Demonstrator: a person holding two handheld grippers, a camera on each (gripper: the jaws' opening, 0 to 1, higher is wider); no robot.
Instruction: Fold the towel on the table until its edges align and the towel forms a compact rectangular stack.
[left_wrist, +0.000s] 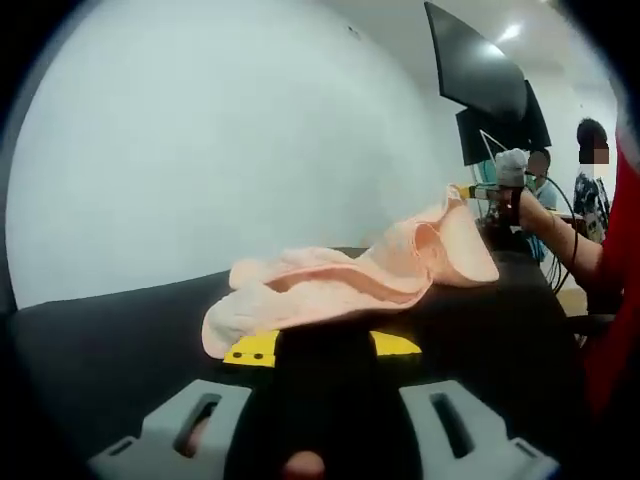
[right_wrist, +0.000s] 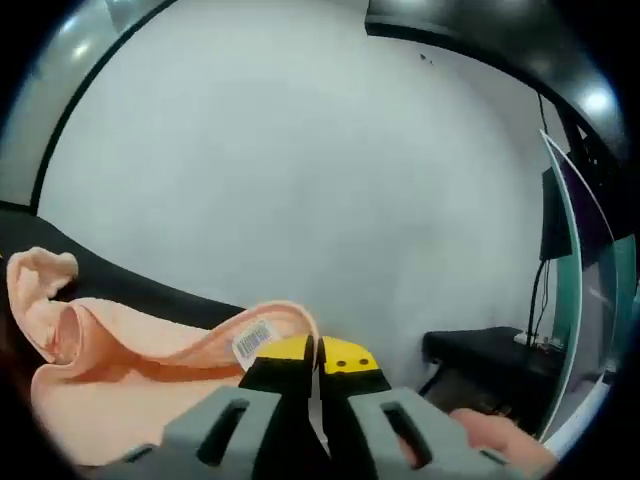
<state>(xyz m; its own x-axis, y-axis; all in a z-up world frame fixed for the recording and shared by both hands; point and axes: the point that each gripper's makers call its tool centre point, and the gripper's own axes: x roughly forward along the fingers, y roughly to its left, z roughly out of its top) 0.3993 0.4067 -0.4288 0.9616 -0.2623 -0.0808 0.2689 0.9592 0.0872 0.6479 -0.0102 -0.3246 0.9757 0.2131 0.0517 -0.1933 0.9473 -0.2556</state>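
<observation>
In the left gripper view a peach towel (left_wrist: 340, 280) lies crumpled on the black table (left_wrist: 110, 350). Its right corner is held up off the table by my right gripper (left_wrist: 472, 190), which a hand (left_wrist: 512, 185) carries. My left gripper (left_wrist: 322, 348) is low at the towel's near edge, its yellow-tipped jaws wide apart with nothing clearly between them. In the right gripper view my right gripper (right_wrist: 316, 355) is shut on the towel (right_wrist: 130, 390) at its hem, beside a barcode label (right_wrist: 252, 342). The cloth hangs away to the left.
A white wall (left_wrist: 200, 150) stands behind the table. Dark monitors (left_wrist: 480, 75) hang at the upper right, with a person (left_wrist: 592, 180) beyond and a red sleeve (left_wrist: 620, 300) at the right edge. A second black surface (right_wrist: 480, 350) and a glass partition (right_wrist: 575, 250) are in the right gripper view.
</observation>
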